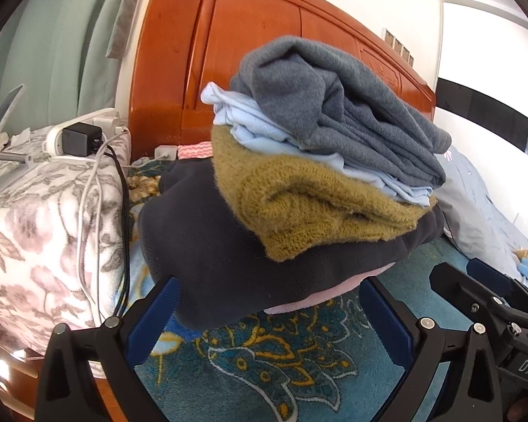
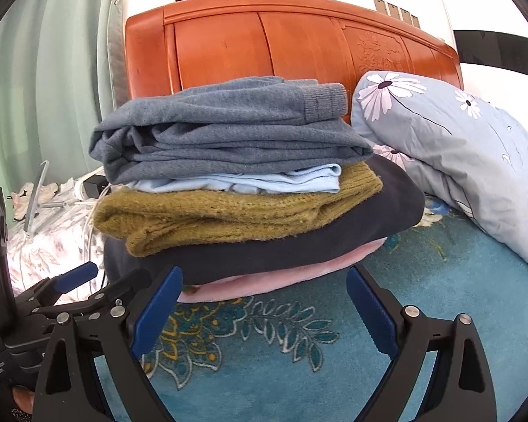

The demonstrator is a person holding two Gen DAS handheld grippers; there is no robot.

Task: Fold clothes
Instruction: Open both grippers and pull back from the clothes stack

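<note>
A stack of folded clothes [image 1: 299,183] [image 2: 236,193] sits on the teal floral bedspread [image 1: 281,362] [image 2: 422,316]. From the top down it holds a grey sweater [image 2: 228,130], a light blue garment [image 2: 264,181], a mustard knit [image 2: 211,218], a dark fleece [image 2: 299,249] and a pink piece [image 2: 281,277]. My left gripper [image 1: 271,299] stands open at the stack's near edge, the dark fleece hanging between its blue pads. My right gripper [image 2: 264,281] is open too, its tips on either side of the pink bottom edge. Neither pair of pads presses on cloth.
An orange wooden headboard [image 2: 299,45] rises behind the stack. A floral pillow [image 1: 45,218] with a black charger [image 1: 81,139] and cables lies to the left. A pale blue flowered duvet [image 2: 457,147] lies to the right. Green curtains [image 2: 45,88] hang at the far left.
</note>
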